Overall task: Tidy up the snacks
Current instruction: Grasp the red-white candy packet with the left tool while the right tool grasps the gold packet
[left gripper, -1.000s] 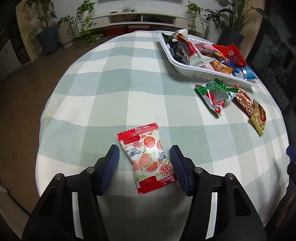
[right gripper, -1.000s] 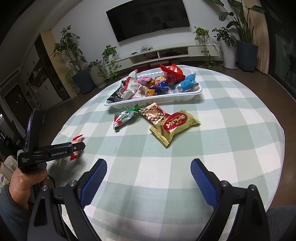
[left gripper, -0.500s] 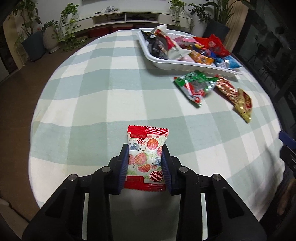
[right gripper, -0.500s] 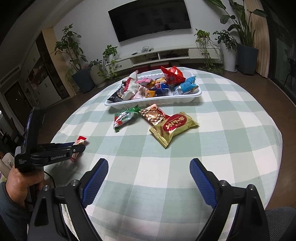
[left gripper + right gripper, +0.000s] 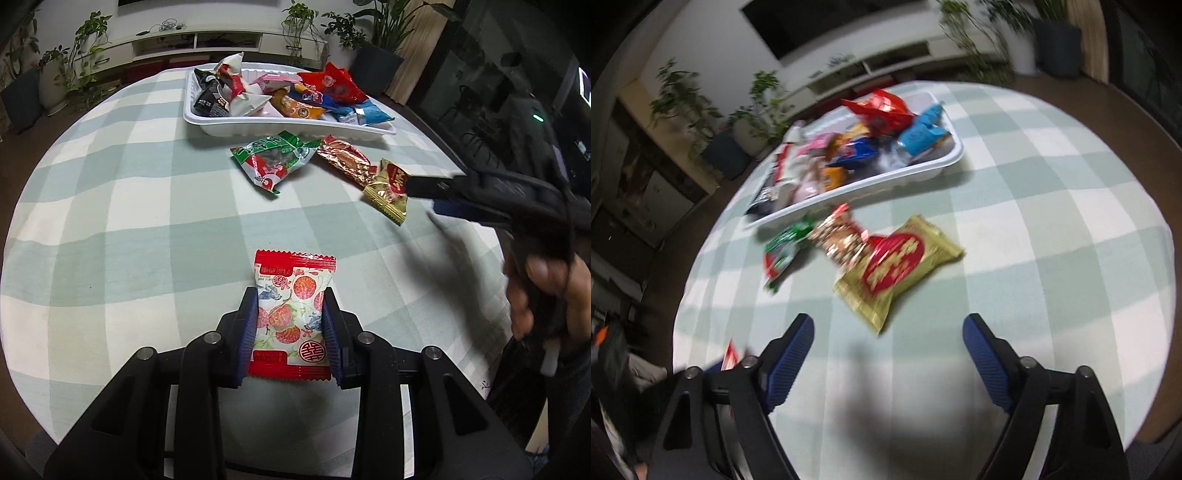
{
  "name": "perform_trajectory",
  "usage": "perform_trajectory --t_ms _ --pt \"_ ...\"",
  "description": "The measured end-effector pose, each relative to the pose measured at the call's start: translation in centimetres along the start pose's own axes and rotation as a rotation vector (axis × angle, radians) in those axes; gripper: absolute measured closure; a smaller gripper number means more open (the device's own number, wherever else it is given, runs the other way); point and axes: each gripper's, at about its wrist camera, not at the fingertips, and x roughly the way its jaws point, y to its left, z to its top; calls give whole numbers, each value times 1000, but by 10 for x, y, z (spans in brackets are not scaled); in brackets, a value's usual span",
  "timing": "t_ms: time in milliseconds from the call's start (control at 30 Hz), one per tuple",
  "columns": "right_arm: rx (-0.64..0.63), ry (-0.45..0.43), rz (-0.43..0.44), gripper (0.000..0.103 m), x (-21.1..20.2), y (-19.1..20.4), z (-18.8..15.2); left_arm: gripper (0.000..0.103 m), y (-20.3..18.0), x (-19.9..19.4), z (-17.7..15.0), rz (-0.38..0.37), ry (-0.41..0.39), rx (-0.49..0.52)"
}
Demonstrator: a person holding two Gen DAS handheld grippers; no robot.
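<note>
The red-and-white fruit-print packet is pinched between the two pads of the left claw near the front edge of the checked surface; whether it is lifted clear of the cloth cannot be told. Its long axis runs straight away from the claw toward the white tray, one crimped red end pointing at the tray and the other lying back between the fingers.

The packet is soft and held only by its side edges. It is judged that it could buckle or slide out if it is swung quickly, and a crimped end could catch on the tray wall if it is brought in too low. The tray is already heaped with wrappers, so a careless drop could push another snack over the rim.

Between packet and tray, three snacks lie loose on the surface: a green-and-red packet, a copper foil packet and a gold packet with a red oval. The right claw is spread wide and empty, just short of the gold packet. Its view is blurred, and a hasty approach could shove that packet instead of straddling it. With both claws heading toward the same tray, a collision of the two is a further risk.
</note>
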Motion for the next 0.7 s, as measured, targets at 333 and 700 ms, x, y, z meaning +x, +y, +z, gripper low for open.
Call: perform_trajectory --t_ms 333,700 --pt "-168 41 -184 33 40 31 25 72 13 -4 0 -18 -7 -27" --pt "-254 50 -256 49 28 20 9 72 13 4 -1 -25 4 -23"
